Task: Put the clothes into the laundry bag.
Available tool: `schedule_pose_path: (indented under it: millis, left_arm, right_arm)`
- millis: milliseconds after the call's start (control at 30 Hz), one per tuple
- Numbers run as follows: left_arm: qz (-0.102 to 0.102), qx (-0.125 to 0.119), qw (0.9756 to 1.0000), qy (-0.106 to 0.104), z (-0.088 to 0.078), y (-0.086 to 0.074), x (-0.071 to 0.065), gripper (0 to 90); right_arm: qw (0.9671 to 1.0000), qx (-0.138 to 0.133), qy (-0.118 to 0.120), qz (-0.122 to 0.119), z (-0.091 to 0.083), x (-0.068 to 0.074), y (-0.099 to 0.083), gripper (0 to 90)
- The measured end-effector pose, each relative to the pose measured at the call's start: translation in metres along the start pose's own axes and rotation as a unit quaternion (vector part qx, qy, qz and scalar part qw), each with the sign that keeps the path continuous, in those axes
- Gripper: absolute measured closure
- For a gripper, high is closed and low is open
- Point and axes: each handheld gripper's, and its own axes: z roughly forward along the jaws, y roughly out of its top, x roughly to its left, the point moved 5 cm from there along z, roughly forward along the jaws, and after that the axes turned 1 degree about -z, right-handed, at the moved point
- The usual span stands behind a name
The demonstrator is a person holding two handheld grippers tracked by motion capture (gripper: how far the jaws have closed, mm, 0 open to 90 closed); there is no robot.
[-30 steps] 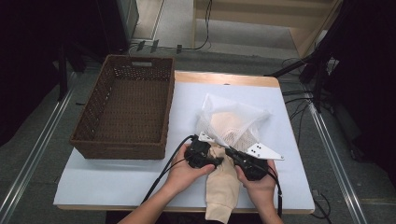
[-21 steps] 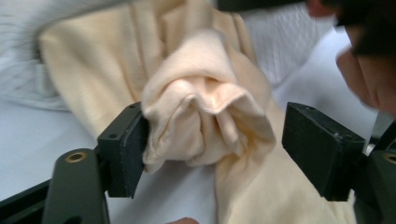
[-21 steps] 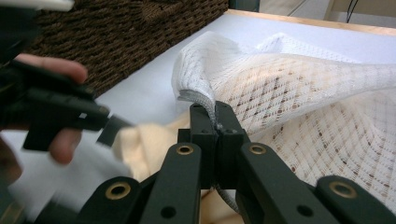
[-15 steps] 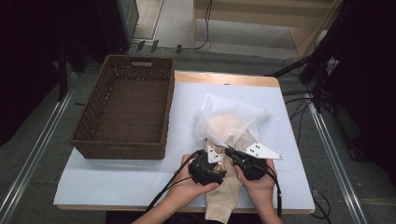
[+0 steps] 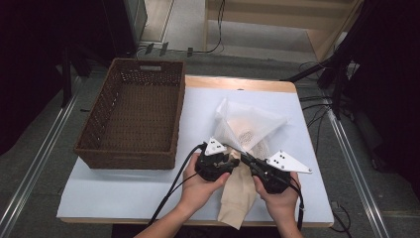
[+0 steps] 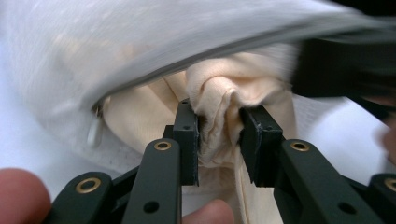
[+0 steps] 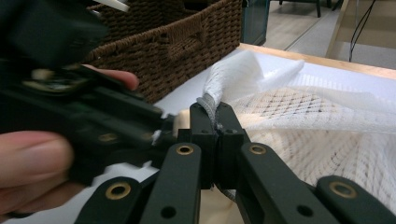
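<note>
- Wicker basket (image 5: pixel 133 116) as landmark, at the table's left; white mesh laundry bag (image 5: pixel 247 126) just right of it on the white table top (image 5: pixel 124 188); cream garment (image 5: pixel 240 193) half out of the bag's mouth, long axis running from inside the bag toward the near edge, right of the basket's near corner.
- Left gripper (image 5: pixel 229 159), the nearer one to the basket: jaws just closing, now pinching a bunched fold of the cream garment (image 6: pixel 217 116) straight ahead of them, at the bag's opening.
- Right gripper (image 5: pixel 246 159), farther from the basket: jaws clenched tight on the bag's grey hem (image 7: pixel 211 108), mouth edge lifted.
- Likely next: garment fed deeper along its long axis, away from the near edge, into the held-open mouth.
- Left gripper view: zipper pull (image 6: pixel 95 130) and fold between the pads, hidden from above.
- Right gripper view: hem nipped, mesh weave (image 7: pixel 299 116), basket (image 7: pixel 187 42) behind.
- High view: garment's tail hanging at the table's near edge.
</note>
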Motion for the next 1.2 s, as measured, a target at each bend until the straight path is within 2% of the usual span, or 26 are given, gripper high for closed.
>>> schedule_pose_path:
  millis: [33, 67, 100, 133, 167, 233, 300, 367, 433, 500, 567, 600, 633, 700, 733, 767, 800, 867, 933, 967, 1000, 1033, 1067, 1133, 1200]
  left_arm:
    - [-0.003, 0.012, 0.9999, 0.005, 0.007, -0.003, 0.003, 69.1]
    - [-0.005, 0.060, 0.9982, 0.001, 0.023, -0.010, 0.009, 67.7]
    - [-0.004, 0.097, 0.9953, -0.006, 0.034, -0.018, 0.013, 65.2]
    - [0.001, 0.097, 0.9952, -0.012, 0.039, -0.023, 0.016, 63.0]
    - [-0.001, 0.083, 0.9964, -0.016, 0.039, -0.023, 0.016, 60.7]
    - [-0.001, 0.086, 0.9961, -0.023, 0.029, -0.021, 0.016, 52.4]
    - [0.008, 0.078, 0.9966, -0.027, 0.017, -0.019, 0.014, 38.1]
    - [0.010, 0.067, 0.9972, -0.030, 0.004, -0.018, 0.012, 31.2]
    - [0.010, 0.072, 0.9968, -0.032, -0.005, -0.022, 0.010, 27.3]
    - [0.022, 0.091, 0.9950, -0.035, -0.009, -0.032, 0.004, 26.4]
    - [0.051, 0.118, 0.9912, -0.033, -0.008, -0.045, -0.003, 24.4]
    - [0.067, 0.123, 0.9898, -0.027, -0.007, -0.050, -0.006, 24.2]
    - [0.081, 0.119, 0.9894, -0.018, -0.007, -0.054, -0.008, 25.7]
    - [0.078, 0.123, 0.9891, -0.021, -0.003, -0.059, -0.010, 34.6]
    - [0.071, 0.129, 0.9886, -0.032, 0.001, -0.062, -0.011, 34.8]
    - [0.074, 0.135, 0.9876, -0.032, 0.004, -0.064, -0.012, 35.8]
    - [0.086, 0.131, 0.9872, -0.026, 0.005, -0.065, -0.015, 35.3]
    - [0.107, 0.132, 0.9854, 0.000, 0.007, -0.065, -0.019, 37.0]
    - [0.134, 0.129, 0.9816, 0.041, 0.008, -0.065, -0.020, 50.3]
    - [0.142, 0.126, 0.9809, 0.043, 0.009, -0.065, -0.021, 58.8]
    - [0.138, 0.127, 0.9817, 0.029, 0.009, -0.065, -0.023, 70.7]
    - [0.136, 0.126, 0.9822, 0.027, 0.009, -0.064, -0.023, 80.1]
    - [0.138, 0.126, 0.9822, 0.022, 0.009, -0.063, -0.024, 86.0]
    - [0.130, 0.114, 0.9850, -0.001, 0.008, -0.057, -0.027, 87.4]
    - [0.122, 0.087, 0.9887, -0.004, 0.004, -0.045, -0.029, 87.7]
  right_arm:
    - [1.0000, 0.005, 0.000, -0.002, 0.001, 0.000, -0.002, 90.0]
    - [0.9999, 0.010, 0.000, 0.001, 0.002, 0.000, -0.004, 90.0]
    - [0.9999, 0.017, 0.000, -0.001, 0.005, -0.002, -0.008, 90.0]
    - [0.9997, 0.024, 0.000, 0.000, 0.008, -0.003, -0.012, 90.0]
    - [0.9995, 0.031, -0.001, -0.001, 0.010, -0.004, -0.016, 90.0]
    - [0.9992, 0.039, -0.005, -0.002, 0.012, -0.007, -0.021, 90.0]
    - [0.9991, 0.041, -0.010, 0.003, 0.012, -0.012, -0.023, 90.0]
    - [0.9991, 0.039, -0.015, 0.010, 0.012, -0.017, -0.023, 90.0]
    - [0.9990, 0.038, -0.019, 0.014, 0.012, -0.020, -0.024, 90.0]
    - [0.9989, 0.038, -0.020, 0.016, 0.012, -0.021, -0.024, 90.0]
    - [0.9989, 0.038, -0.022, 0.015, 0.013, -0.020, -0.024, 90.0]
    - [0.9989, 0.038, -0.022, 0.015, 0.013, -0.019, -0.024, 90.0]
    - [0.9990, 0.038, -0.022, 0.013, 0.013, -0.019, -0.024, 90.0]
    - [0.9990, 0.038, -0.022, 0.012, 0.014, -0.017, -0.024, 90.0]
    - [0.9989, 0.039, -0.023, 0.011, 0.014, -0.017, -0.024, 90.0]
    - [0.9989, 0.040, -0.022, 0.010, 0.014, -0.016, -0.024, 90.0]
    - [0.9989, 0.040, -0.021, 0.009, 0.014, -0.016, -0.024, 90.0]
    - [0.9989, 0.040, -0.021, 0.009, 0.014, -0.015, -0.025, 90.0]
    - [0.9989, 0.041, -0.019, 0.009, 0.015, -0.016, -0.025, 90.0]
    - [0.9989, 0.042, -0.019, 0.011, 0.015, -0.016, -0.025, 90.0]
    - [0.9990, 0.041, -0.017, 0.009, 0.016, -0.015, -0.025, 90.0]
    - [0.9989, 0.042, -0.017, 0.008, 0.016, -0.015, -0.025, 90.0]
    - [0.9989, 0.043, -0.015, 0.009, 0.016, -0.013, -0.025, 90.0]
    - [0.9991, 0.041, -0.014, 0.004, 0.015, -0.011, -0.024, 90.0]
    - [0.9992, 0.037, -0.012, 0.006, 0.013, -0.009, -0.022, 90.0]
